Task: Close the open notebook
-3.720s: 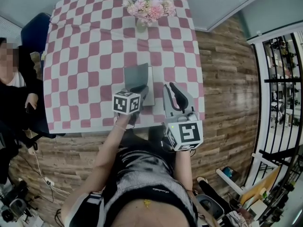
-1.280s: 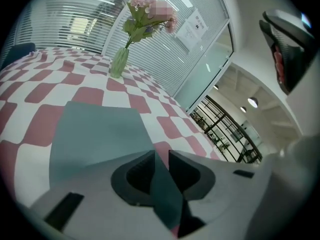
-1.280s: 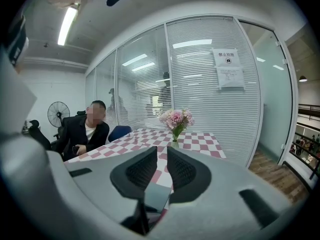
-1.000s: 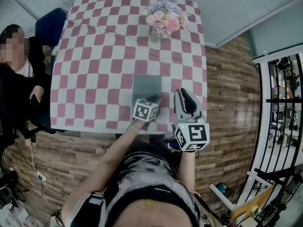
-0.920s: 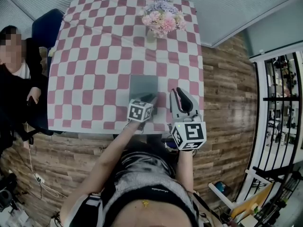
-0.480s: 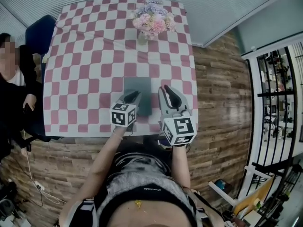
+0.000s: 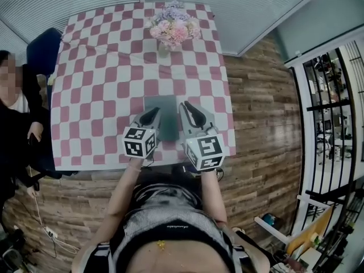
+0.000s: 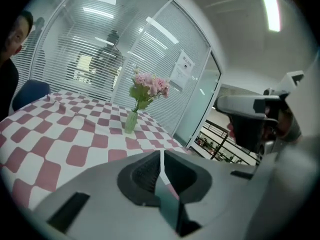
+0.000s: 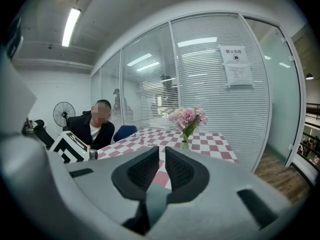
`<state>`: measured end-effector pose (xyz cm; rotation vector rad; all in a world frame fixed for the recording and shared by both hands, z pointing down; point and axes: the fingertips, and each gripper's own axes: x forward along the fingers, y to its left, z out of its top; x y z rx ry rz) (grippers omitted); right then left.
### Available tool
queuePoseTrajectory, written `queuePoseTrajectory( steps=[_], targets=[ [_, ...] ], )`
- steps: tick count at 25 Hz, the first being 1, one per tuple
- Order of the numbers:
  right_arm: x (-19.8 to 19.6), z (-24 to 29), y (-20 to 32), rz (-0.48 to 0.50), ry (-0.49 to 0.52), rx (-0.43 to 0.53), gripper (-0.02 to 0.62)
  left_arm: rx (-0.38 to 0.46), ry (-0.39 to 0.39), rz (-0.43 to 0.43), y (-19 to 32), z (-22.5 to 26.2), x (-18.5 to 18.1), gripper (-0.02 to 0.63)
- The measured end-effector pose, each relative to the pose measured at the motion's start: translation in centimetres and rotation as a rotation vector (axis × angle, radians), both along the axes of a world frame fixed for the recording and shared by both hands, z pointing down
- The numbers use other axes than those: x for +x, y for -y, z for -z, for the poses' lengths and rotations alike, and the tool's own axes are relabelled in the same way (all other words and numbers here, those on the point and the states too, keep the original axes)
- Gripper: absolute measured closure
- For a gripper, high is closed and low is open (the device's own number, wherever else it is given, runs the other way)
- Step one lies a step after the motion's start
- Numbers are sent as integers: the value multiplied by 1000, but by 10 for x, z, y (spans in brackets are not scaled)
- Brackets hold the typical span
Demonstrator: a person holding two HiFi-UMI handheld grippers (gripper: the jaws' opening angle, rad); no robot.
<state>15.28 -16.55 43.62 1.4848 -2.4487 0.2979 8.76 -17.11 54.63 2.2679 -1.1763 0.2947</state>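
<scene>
- The notebook (image 7: 163, 114) is lying shut and flat on the checked surface (image 7: 91, 95). A few seconds earlier its cover was standing raised under the left tool (image 7: 153, 114), so the closing itself is looking finished.
- The left tool is hanging at the notebook's lower-left edge. A second ago it was sitting over the near end of the cover, and it is now further back toward the person. Its jaws have just been closing and are standing all but together, with nothing between them.
- The right tool (image 7: 189, 108) is hovering just beside the notebook's right edge. Its jaws are showing a narrow slit and are gripping nothing, and it is sitting much where it was a second ago.
- With both tools clear of the cover, the task is probably calling only for them to draw away.
- The notebook is sitting in the lower middle of the head view, near the surface's front edge. It is well apart from the vase of flowers (image 7: 170, 30) at the top.
- Its long axis is running up and down the frame, from the person toward the vase, with one short end facing the person. Which long edge is carrying the spine cannot be told.
</scene>
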Motion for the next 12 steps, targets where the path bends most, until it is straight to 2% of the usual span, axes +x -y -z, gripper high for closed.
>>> queuePoseTrajectory(
  steps=[12],
  targets=[
    [-6,2,-1,7,4,6,575,95,12,-13,4,43,0,589]
  ],
)
